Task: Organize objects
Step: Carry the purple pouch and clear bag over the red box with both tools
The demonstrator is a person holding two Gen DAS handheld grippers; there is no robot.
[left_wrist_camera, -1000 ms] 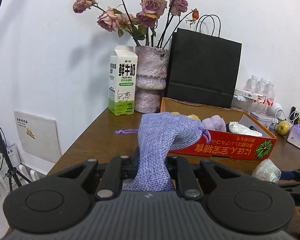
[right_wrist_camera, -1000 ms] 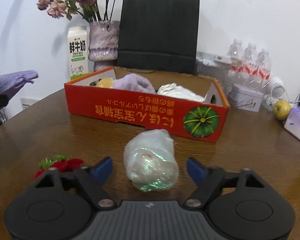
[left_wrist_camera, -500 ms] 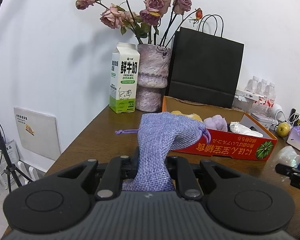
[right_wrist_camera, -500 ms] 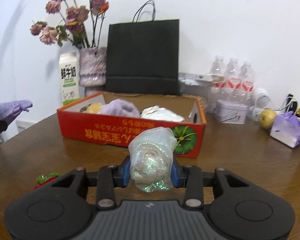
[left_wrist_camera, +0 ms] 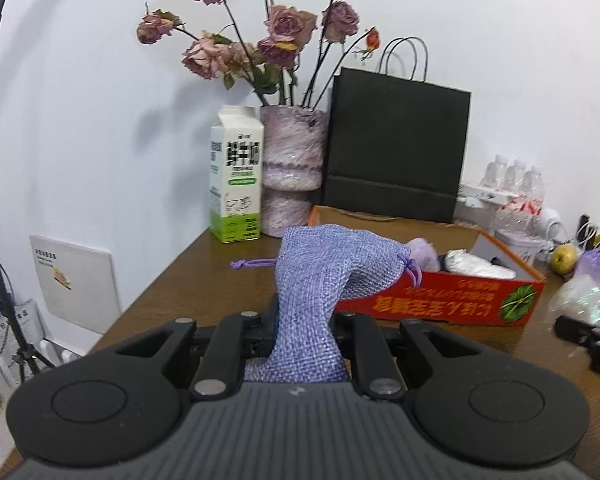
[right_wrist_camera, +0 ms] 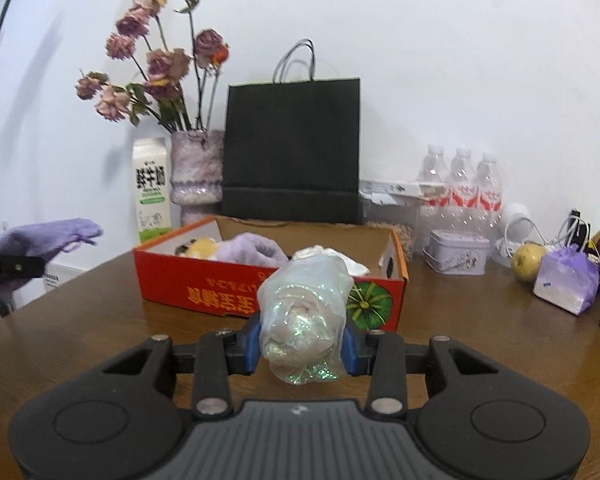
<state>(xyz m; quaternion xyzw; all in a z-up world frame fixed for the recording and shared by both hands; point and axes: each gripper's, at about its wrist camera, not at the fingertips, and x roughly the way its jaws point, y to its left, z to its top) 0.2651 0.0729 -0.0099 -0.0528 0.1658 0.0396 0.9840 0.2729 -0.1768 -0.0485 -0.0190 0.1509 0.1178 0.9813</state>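
Transport step: left hand-held gripper (left_wrist_camera: 302, 344) was clamped on purple pouch (left_wrist_camera: 332, 276), right hand-held gripper (right_wrist_camera: 300, 350) on glitter bag (right_wrist_camera: 304, 308), both just short of box (right_wrist_camera: 268, 286). Next: carry over rim & release inside.
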